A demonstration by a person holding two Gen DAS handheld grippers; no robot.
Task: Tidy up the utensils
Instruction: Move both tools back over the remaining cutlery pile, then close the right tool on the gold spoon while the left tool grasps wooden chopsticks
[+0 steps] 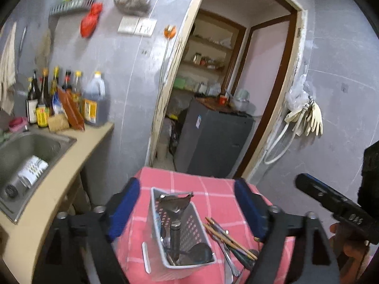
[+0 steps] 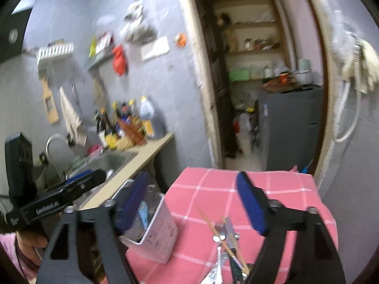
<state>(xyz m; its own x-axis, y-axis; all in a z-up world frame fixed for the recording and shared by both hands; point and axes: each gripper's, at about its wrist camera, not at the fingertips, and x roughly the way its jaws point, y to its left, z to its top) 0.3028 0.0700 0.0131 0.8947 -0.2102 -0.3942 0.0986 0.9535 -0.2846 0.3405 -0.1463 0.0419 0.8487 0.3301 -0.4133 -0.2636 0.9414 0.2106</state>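
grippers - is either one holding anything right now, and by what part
Nothing is held. The left gripper is open above the utensil basket, and the right gripper is open above the loose utensils on the pink cloth.

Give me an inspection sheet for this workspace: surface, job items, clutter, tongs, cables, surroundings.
Surface: pink checked cloth covers the table.
Job's things: white perforated caddy holds utensils; loose chopsticks and cutlery lie on the cloth on its right side.
Clutter: nothing seen on the cloth.
Tongs: left tongs open, above the caddy; right tongs open, above the loose pile.
Cables: white hose hangs on the wall.
Surroundings: sink, sauce bottles, doorway to pantry, hanging gloves.
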